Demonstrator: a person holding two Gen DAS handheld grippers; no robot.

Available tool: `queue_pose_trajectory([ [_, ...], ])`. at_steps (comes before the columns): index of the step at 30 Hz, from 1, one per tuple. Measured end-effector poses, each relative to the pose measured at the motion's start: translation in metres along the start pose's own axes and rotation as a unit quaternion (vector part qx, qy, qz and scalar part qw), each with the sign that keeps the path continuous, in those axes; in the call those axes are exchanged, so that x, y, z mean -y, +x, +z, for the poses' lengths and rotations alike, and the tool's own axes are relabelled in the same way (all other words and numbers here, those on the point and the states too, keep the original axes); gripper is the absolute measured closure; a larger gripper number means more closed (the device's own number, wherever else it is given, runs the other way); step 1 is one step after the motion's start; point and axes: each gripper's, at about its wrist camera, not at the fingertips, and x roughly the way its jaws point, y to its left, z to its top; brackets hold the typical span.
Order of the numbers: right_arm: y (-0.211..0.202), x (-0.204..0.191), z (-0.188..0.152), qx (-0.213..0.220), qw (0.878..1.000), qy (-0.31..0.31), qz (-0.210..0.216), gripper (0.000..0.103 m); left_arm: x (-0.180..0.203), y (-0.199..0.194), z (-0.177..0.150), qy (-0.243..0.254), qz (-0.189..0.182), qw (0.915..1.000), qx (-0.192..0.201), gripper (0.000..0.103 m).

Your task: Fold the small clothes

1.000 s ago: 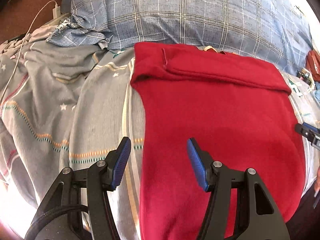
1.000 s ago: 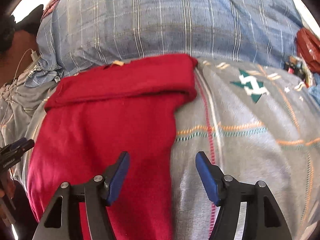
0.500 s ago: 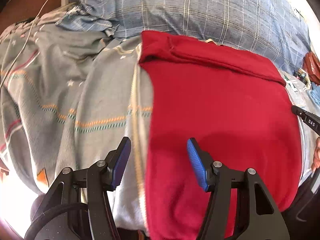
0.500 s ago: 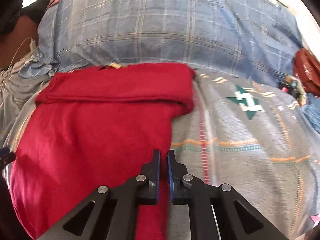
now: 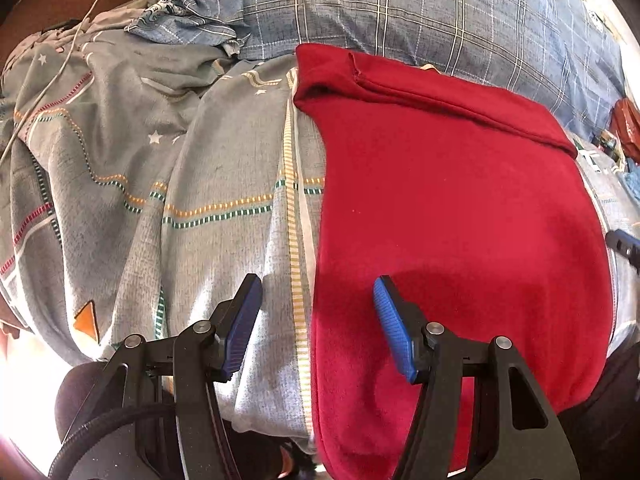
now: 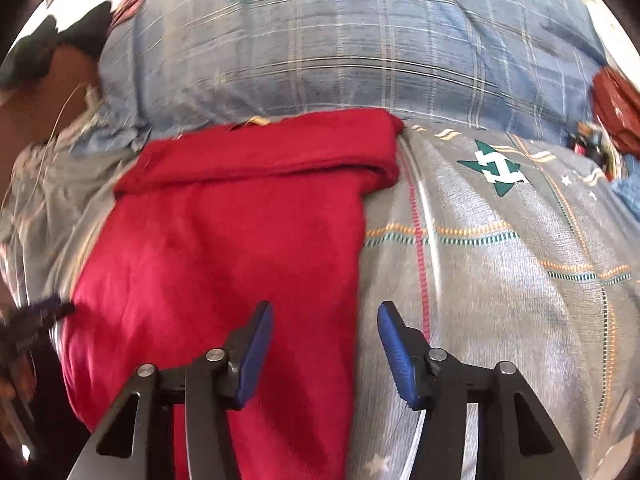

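- The bed [image 5: 224, 184] fills most of what I see, covered with a grey sheet crossed by dashed orange, green and red lines, with small stars and a green emblem [image 6: 496, 172] on the right part.
- A blue plaid pillow [image 5: 420, 8] lies across the far end of the bed.
- The red garment [image 5: 460, 208] lies flat on the sheet, its far end folded over into a thick band touching the pillow and its near end hanging over the bed's edge.
- The left tongs [image 5: 318, 322] hover spread above the garment's left edge, one pad over the sheet and one over the red cloth, pinching nothing.
- The right tongs [image 6: 325, 352] have just been opening and now stand spread over the garment's right edge, with nothing between them.
- A white cable [image 5: 60, 60] trails over the sheet's far left corner.
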Motion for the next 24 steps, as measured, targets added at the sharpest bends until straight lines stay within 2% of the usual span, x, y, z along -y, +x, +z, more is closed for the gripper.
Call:
queue_pose_trajectory([
  [8,0.005,0.003,-0.027,-0.024,0.999,0.013,0.016,0.051,0.002,-0.001,-0.003,-0.001,-0.001,1.0,-0.001,0.044],
  [10,0.007,0.001,-0.032,-0.027,1.0,0.0,0.011,0.064,0.005,-0.001,-0.004,0.0,-0.004,1.0,-0.002,0.044],
  [11,0.009,-0.002,-0.036,-0.027,1.0,-0.015,0.005,0.085,0.005,0.0,-0.004,0.0,-0.005,1.0,-0.003,0.044],
  [12,0.009,-0.004,-0.036,-0.023,0.999,-0.023,-0.009,0.093,0.006,-0.001,-0.006,0.001,-0.009,0.9999,-0.006,0.044],
  [13,0.008,-0.004,-0.037,-0.016,0.999,-0.027,-0.021,0.095,0.006,-0.001,-0.007,0.002,-0.013,0.9999,-0.008,0.044],
  [14,0.006,-0.002,-0.037,-0.015,1.0,-0.02,-0.014,0.095,0.005,-0.002,-0.008,0.001,-0.018,0.9998,-0.01,0.044],
  [17,0.0,0.006,-0.037,-0.011,1.0,-0.014,-0.017,0.096,-0.002,-0.005,-0.015,-0.011,-0.039,0.9989,-0.023,0.044],
  [19,-0.003,0.013,-0.038,-0.017,1.0,-0.005,-0.011,0.096,-0.01,-0.011,-0.022,-0.022,-0.067,0.997,-0.031,0.044],
  [20,-0.006,0.014,-0.038,-0.016,1.0,0.002,0.002,0.096,-0.012,-0.013,-0.025,-0.026,-0.076,0.9961,-0.036,0.044],
  [22,-0.015,0.021,-0.039,-0.014,0.998,0.033,0.058,0.094,-0.017,-0.017,-0.033,-0.035,-0.088,0.9944,-0.047,0.044],
  [23,-0.018,0.025,-0.04,-0.026,0.994,0.047,0.093,0.085,-0.018,-0.018,-0.036,-0.036,-0.091,0.994,-0.049,0.044],
  [24,-0.02,0.026,-0.042,-0.037,0.992,0.052,0.111,0.067,-0.019,-0.02,-0.041,-0.036,-0.093,0.9937,-0.051,0.044],
])
